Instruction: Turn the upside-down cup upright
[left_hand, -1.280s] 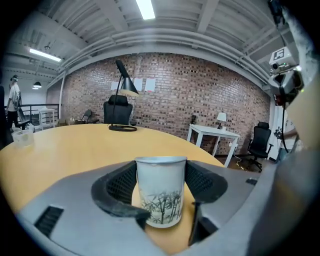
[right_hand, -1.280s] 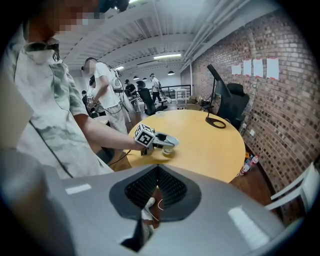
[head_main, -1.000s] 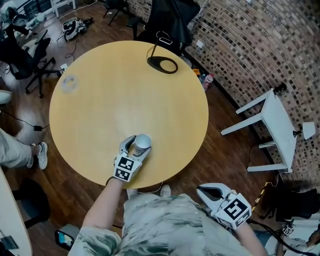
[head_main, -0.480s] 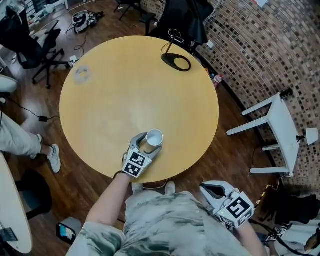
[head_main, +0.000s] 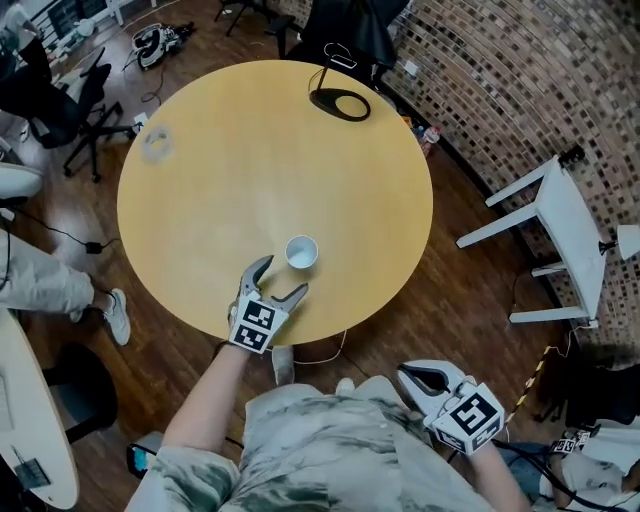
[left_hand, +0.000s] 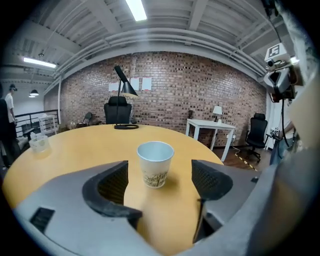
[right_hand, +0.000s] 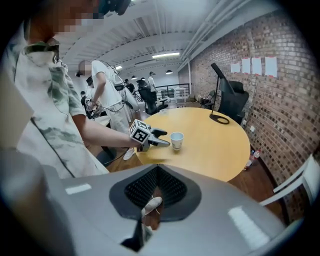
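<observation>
Task thing: the white paper cup with a dark plant print (head_main: 301, 252) stands upright, open mouth up, on the round yellow wooden table (head_main: 200, 200). In the head view it is in the lower middle part of the table, not far from the near edge.
Left gripper: the grey left gripper (head_main: 282, 278) is at the lower edge of the table, just below and left of the cup in the head view. Its jaws are opening and already stand wide apart. In the left gripper view the cup is in the middle of the frame, in line with the gap and just ahead of the two dark pads. Neither pad touches it, so this gripper holds nothing.
Right gripper: the grey right gripper (head_main: 410, 378) is at the lower right of the head view, off the table and close to the person's body. In the right gripper view its jaws are together at the tips and nothing is between them.
Other things on the table: a black desk lamp with a ring-shaped base (head_main: 340, 103) is at the far edge, top middle of the head view. A small clear container (head_main: 155, 145) is at the upper left part of the table.
Surroundings: a white side table (head_main: 560, 240) stands at the right of the head view, beside the brick wall (head_main: 480, 80).
</observation>
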